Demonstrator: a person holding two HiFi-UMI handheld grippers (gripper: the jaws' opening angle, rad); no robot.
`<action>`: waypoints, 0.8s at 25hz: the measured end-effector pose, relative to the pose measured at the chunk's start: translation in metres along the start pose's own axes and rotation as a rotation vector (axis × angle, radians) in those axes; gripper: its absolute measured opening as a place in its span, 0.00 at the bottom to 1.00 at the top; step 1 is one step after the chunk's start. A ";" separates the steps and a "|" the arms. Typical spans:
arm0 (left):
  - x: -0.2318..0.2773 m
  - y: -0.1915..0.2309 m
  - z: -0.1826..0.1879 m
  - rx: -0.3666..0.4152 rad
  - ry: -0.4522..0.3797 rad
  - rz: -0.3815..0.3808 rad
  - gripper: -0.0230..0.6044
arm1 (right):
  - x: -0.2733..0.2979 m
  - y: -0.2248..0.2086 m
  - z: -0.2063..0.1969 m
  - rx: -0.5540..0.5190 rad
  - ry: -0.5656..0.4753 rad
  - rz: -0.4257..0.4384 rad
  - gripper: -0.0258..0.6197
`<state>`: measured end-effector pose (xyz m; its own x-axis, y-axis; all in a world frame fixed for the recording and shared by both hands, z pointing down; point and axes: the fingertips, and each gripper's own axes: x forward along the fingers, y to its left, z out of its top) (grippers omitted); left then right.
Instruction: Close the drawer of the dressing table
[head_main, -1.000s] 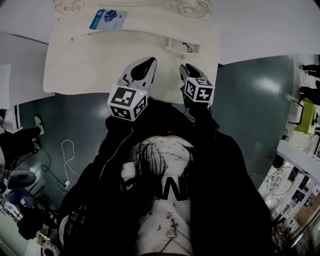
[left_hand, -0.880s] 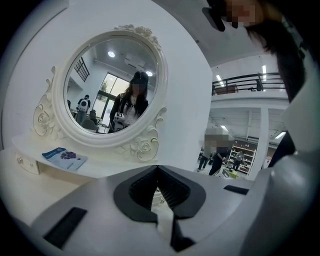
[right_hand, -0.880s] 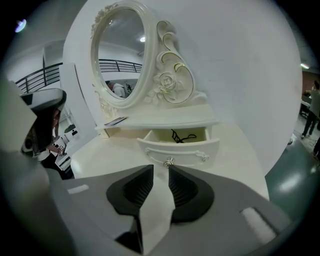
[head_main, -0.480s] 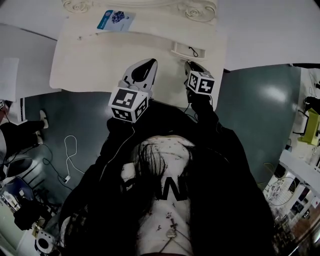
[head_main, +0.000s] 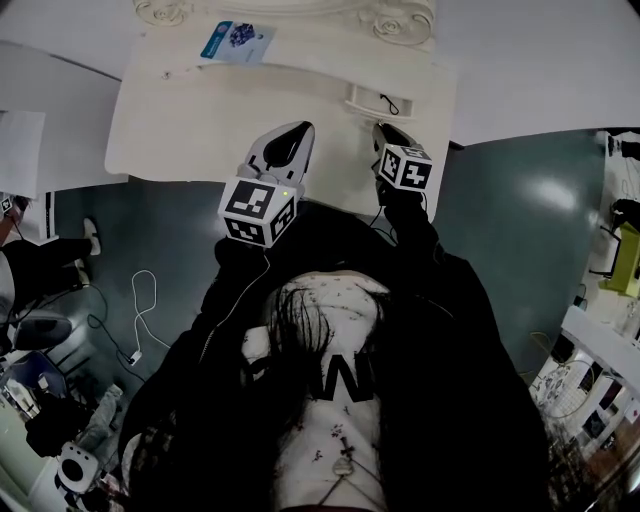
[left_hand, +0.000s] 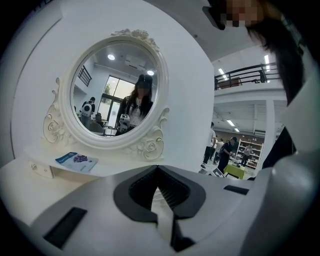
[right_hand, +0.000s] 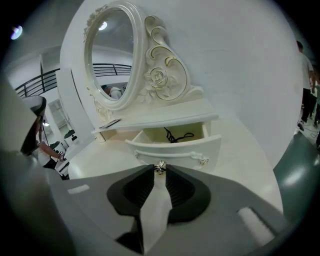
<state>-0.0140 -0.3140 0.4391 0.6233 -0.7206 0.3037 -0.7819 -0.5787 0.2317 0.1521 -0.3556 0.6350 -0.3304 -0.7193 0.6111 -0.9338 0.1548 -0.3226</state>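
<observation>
From the head view, the white dressing table lies across the top, with a blue booklet on its back shelf and the small drawer pulled out at the right end of that shelf. The left gripper hangs over the front part of the tabletop, well to the left of the drawer. The right gripper points at the drawer front from just below it. In the left gripper view, the left gripper has its jaw tips together with nothing between them. It faces the round mirror in its carved frame, with the booklet on the shelf at lower left. In the right gripper view, the drawer stands open under the shelf with a black cord lying inside. The right gripper has its jaws closing around the small metal knob at the middle of the drawer front. The knob sits between the tips, and the pads seem just short of pressing on it, though the gap is too fine to be sure.
</observation>
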 end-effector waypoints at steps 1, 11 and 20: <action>-0.001 -0.002 0.000 0.002 0.001 -0.004 0.04 | 0.000 -0.001 0.000 0.001 -0.001 -0.001 0.17; -0.018 0.012 -0.001 -0.004 -0.002 0.041 0.04 | 0.017 -0.009 0.016 0.031 -0.017 -0.007 0.17; -0.029 0.012 -0.003 -0.009 -0.009 0.052 0.04 | 0.027 -0.016 0.030 0.030 -0.009 -0.017 0.17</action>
<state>-0.0419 -0.2988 0.4358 0.5819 -0.7531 0.3070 -0.8132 -0.5371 0.2240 0.1617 -0.3983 0.6349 -0.3133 -0.7275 0.6105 -0.9346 0.1220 -0.3342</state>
